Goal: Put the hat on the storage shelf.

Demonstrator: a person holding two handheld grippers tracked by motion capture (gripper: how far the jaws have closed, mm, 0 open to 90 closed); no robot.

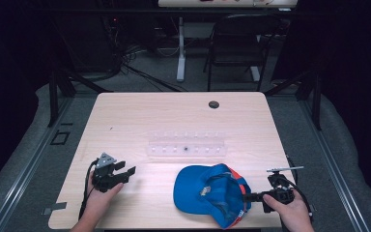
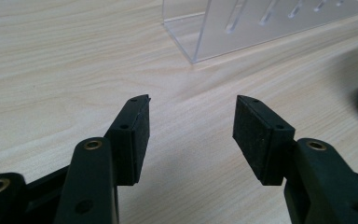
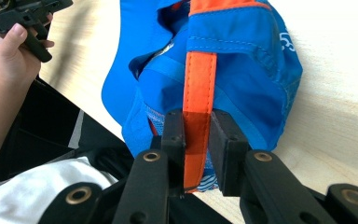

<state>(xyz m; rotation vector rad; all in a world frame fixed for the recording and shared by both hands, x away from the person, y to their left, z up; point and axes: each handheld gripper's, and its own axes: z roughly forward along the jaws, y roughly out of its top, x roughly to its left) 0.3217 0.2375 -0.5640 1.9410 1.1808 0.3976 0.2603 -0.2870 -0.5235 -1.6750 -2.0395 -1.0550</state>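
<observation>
My right tongs [image 3: 196, 135] are closed on the orange strap [image 3: 199, 84] at the back of the blue cap [image 1: 207, 193]; in the right gripper view the strap stands pinched between the two black pads. My left tongs [image 2: 191, 126] are wide open with nothing between them, and they rest over the bare bench [image 1: 140, 111], well apart from the cap, on its left side.

I judge that the step in hand is the grasp of the cap, and it seems done. The next move asks for a lift or a pull by the strap, and I must be careful, because soft cloth can sag and turn. Perhaps the left tongs should come to take the brim.

The cap lies upside down near the front edge of the bench, toward the right. Its opening faces up. Its long axis goes across the bench, with the brim to the left and the strap to the right.

Behind it stands a clear plastic rack [image 1: 187, 146], close to the cap but not touching it.
</observation>
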